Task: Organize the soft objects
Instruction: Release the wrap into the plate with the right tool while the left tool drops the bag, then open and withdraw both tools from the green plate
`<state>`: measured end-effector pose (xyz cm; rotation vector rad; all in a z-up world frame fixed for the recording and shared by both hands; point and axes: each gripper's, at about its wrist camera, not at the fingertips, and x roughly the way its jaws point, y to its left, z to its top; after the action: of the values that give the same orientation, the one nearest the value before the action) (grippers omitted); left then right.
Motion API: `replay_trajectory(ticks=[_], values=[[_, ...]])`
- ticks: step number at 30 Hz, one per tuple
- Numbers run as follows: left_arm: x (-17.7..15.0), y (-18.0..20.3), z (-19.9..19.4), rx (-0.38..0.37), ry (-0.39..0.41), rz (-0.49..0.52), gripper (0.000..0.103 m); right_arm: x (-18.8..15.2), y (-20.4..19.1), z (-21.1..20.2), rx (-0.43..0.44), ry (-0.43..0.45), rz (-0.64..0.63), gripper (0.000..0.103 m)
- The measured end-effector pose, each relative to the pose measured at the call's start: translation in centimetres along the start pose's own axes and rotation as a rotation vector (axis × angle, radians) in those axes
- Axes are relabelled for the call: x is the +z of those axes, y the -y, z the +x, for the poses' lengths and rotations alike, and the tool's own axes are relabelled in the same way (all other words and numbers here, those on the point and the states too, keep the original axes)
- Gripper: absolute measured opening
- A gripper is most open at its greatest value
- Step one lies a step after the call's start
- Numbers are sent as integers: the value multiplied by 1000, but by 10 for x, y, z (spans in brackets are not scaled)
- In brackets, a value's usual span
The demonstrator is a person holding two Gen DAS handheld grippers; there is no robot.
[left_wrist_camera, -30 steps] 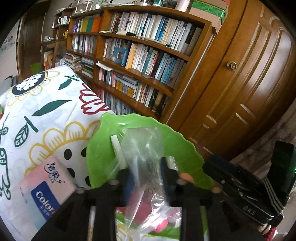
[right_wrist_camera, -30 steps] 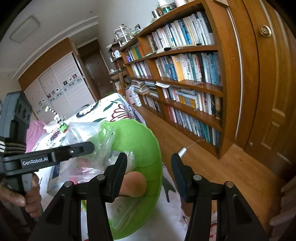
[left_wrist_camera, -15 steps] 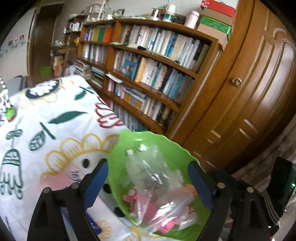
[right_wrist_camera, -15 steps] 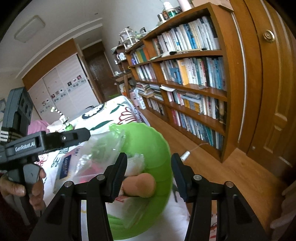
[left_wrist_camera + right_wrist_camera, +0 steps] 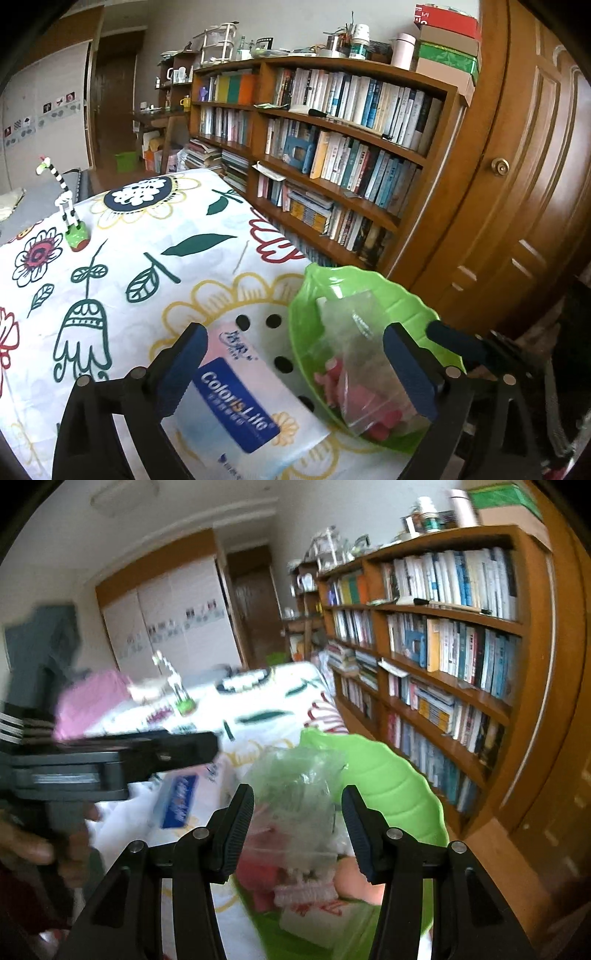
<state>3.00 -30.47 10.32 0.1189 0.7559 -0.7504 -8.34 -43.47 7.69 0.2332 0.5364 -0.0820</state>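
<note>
Black two-finger right gripper [image 5: 297,830], jaws apart, hovers over a crinkled clear plastic bag [image 5: 295,794] in a bright green leaf-shaped plastic bowl [image 5: 388,786] on a floral-print tablecloth [image 5: 258,709]; blurred left gripper [image 5: 110,764] alongside, beside a wooden bookshelf [image 5: 443,646]

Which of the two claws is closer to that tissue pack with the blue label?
The left. The left claw hangs open right over the tissue pack. The right claw is off to the side, open above the green bowl.
</note>
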Motion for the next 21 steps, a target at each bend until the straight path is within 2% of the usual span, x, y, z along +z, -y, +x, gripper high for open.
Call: replay_trajectory(ticks=[9, 14, 21], values=[[-8, -9, 0, 12, -13, -12, 99, -4, 6, 41, -144, -181, -54, 51], [-13, -7, -1, 21, -17, 6, 99, -4, 17, 46, -205, -218, -45, 51], [-22, -2, -3, 20, -30, 26, 101, -5, 17, 44, -221, -223, -55, 51]])
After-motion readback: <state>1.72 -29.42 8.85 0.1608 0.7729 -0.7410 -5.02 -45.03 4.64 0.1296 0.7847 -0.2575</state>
